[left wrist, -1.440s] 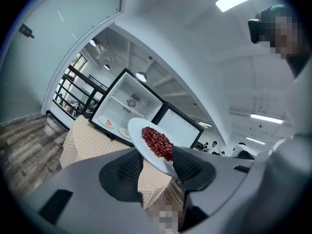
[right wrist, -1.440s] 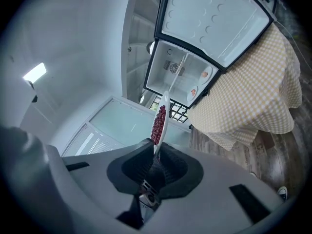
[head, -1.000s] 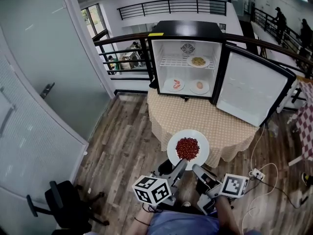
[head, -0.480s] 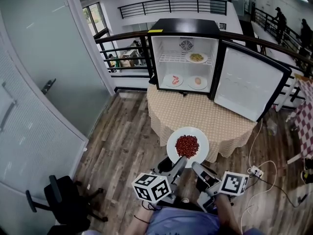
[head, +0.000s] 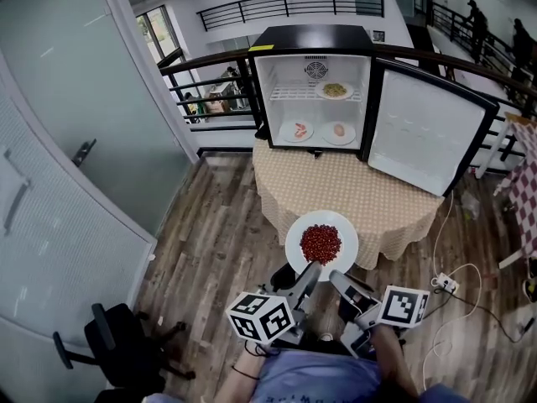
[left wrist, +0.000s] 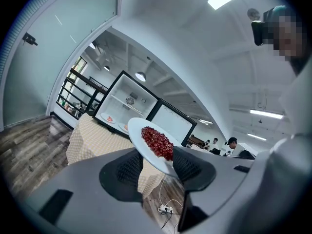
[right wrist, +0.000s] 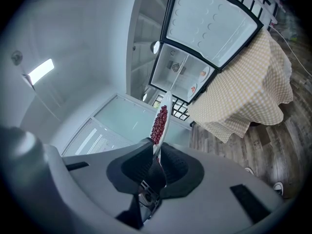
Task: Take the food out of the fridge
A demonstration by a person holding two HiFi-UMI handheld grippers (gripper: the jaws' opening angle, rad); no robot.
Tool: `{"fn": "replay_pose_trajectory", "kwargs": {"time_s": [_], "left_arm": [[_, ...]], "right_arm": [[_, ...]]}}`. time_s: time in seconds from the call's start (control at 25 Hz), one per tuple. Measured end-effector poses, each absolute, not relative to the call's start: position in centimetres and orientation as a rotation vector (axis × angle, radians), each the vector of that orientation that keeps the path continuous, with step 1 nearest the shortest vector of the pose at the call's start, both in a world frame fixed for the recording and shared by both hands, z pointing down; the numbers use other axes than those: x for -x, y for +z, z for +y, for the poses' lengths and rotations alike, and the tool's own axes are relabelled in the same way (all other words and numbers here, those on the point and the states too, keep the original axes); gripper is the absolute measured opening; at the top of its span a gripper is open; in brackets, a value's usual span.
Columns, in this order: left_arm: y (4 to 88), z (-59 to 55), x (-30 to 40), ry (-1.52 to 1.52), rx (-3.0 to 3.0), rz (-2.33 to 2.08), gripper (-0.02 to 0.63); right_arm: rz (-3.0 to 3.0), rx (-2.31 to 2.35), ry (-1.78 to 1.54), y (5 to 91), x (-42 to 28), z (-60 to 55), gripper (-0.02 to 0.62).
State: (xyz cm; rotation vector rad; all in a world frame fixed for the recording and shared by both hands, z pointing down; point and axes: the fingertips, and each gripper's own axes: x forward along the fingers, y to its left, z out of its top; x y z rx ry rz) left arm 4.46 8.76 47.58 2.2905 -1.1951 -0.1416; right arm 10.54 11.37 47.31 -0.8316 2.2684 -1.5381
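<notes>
Item one, far left: an office chair (head: 113, 342) on the wood floor, well apart from the work. Item two: my left gripper (head: 309, 269), jaws standing fairly wide yet closed on the near rim of the plate (head: 294, 241). The rim crosses the gap aslant, so one pad bears under it and the other on top. I judge this hold steadies the load against tipping. Item three: the plate itself, white and round, heaped with red food (head: 321, 243). It is out of the fridge (head: 315, 37) and carried in the air over the near edge of the worktop (head: 369, 196), not set down. It rides face up and close to level. Being round it has no long axis worth naming; its held rim faces me and its free rim points to the fridge. Item four: my right gripper (head: 336, 277), jaws nearly together, pinching the same near rim just beside the left hold, so the two share the weight. Item five, behind: the fridge on the worktop, containing an upper-shelf plate (head: 335, 90), a lower-left plate (head: 300, 130) and a lower-right plate (head: 339, 132); I reckon the job is only partly done. Item six, right: the door (head: 424, 133), swung wide, leaving the way in clear. Last: a power strip (head: 444, 285) on the floor.
</notes>
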Motion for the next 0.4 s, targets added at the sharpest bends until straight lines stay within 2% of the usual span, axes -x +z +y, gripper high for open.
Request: {"fn": "replay_pose_trajectory", "kwargs": {"time_s": [0.4], "left_arm": [[47.6, 8.2, -2.9, -0.137, -2.286, -1.198, 0.196]], "right_arm": [[2.274, 0.824, -1.54, 47.3, -9.0, 10.8, 0.055]]}}
